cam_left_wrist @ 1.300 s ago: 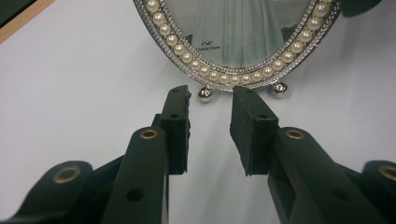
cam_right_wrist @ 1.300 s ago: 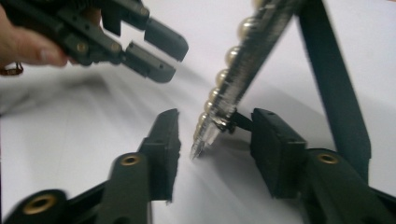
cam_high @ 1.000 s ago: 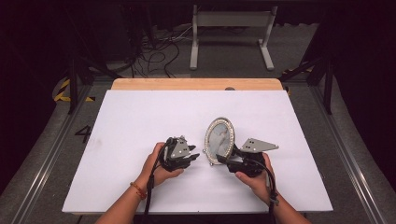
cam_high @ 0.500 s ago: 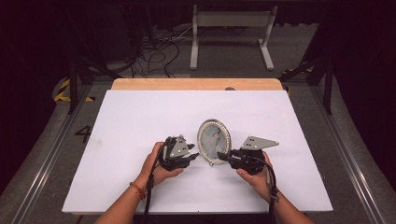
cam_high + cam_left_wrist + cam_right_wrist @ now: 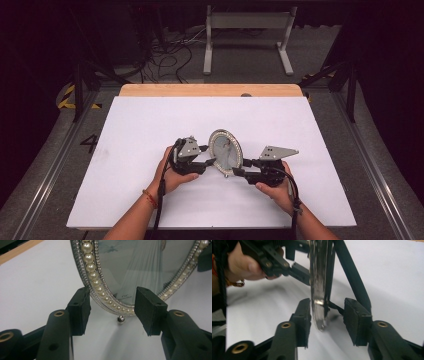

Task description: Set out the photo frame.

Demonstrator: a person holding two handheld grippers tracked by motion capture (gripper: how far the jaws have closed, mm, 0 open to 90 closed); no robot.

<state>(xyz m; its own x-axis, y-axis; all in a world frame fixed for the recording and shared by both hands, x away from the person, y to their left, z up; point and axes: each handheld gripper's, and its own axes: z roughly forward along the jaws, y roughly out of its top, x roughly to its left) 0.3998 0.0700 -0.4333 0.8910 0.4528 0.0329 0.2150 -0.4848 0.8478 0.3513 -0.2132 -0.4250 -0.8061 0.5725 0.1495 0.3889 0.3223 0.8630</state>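
Pearl-rimmed oval frame (image 5: 225, 151) stands upright (long axis vertical), facing the person.

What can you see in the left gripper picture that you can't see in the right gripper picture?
The left gripper view faces the front of the oval silver picture frame: its row of white pearls, the pale picture under glass, and a little silver ball foot. The right gripper view sees the frame edge-on, with its black back stand and the person's left hand. Both show the frame standing on the white table between open black jaws.
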